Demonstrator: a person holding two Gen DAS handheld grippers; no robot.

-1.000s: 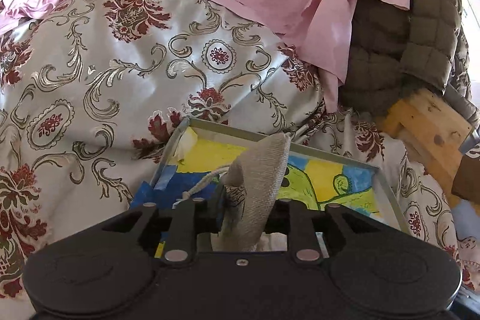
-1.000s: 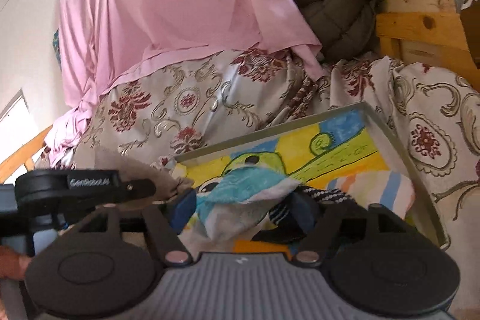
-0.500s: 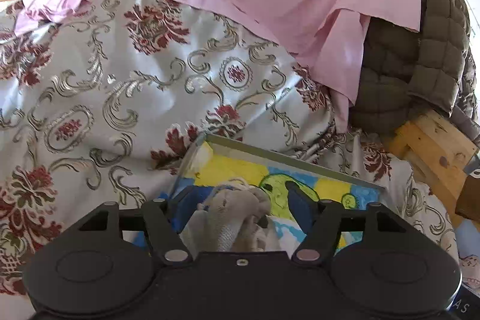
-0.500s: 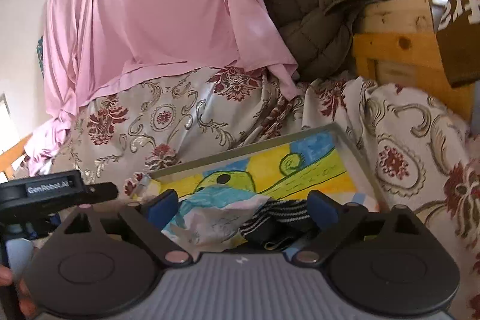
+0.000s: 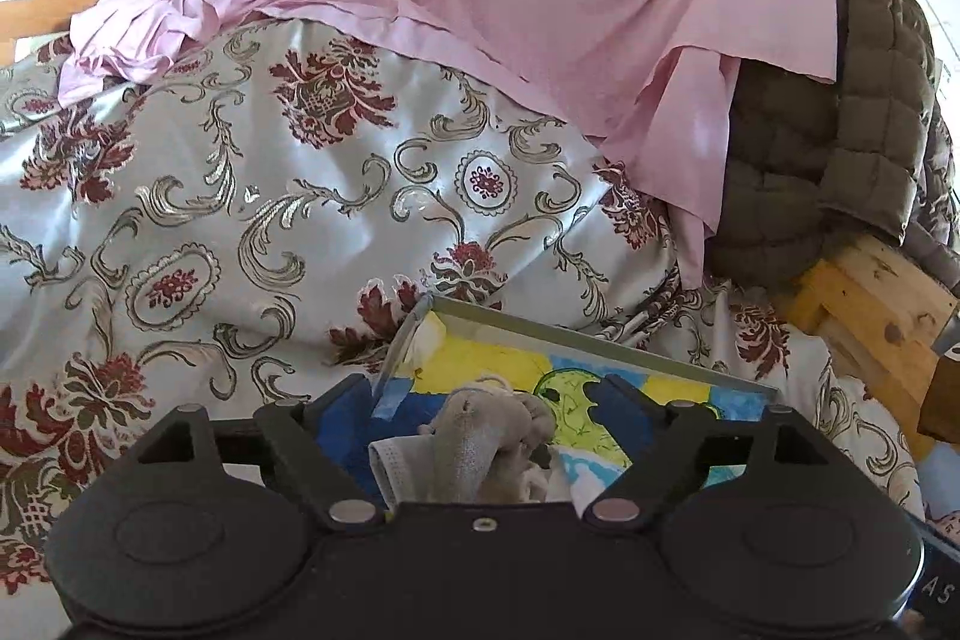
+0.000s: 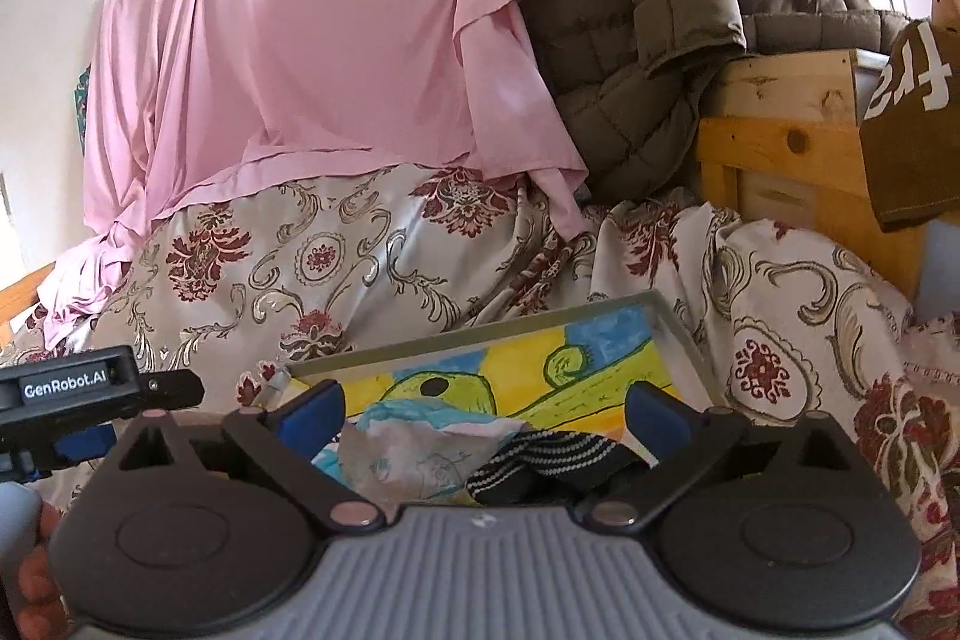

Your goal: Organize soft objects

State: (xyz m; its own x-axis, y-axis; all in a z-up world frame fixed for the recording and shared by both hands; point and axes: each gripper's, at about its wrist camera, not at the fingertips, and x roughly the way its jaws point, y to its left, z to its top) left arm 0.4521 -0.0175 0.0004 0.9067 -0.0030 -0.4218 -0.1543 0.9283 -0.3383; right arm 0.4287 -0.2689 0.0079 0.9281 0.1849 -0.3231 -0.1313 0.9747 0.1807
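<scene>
In the painted tray (image 5: pixel 600 337) on the flowered bedspread (image 5: pixel 252 196), a beige knit sock (image 5: pixel 480 436) and a pale blue cloth (image 6: pixel 414 451) have been set down, evidently to gather soft things together. The left gripper (image 5: pixel 480 403) and right gripper (image 6: pixel 486 409) have just been opening; both stand released, each item lying loose between the spread jaws.

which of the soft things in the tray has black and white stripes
The striped sock, lying low in the tray beside the pale blue cloth. The beige sock is plain.
</scene>
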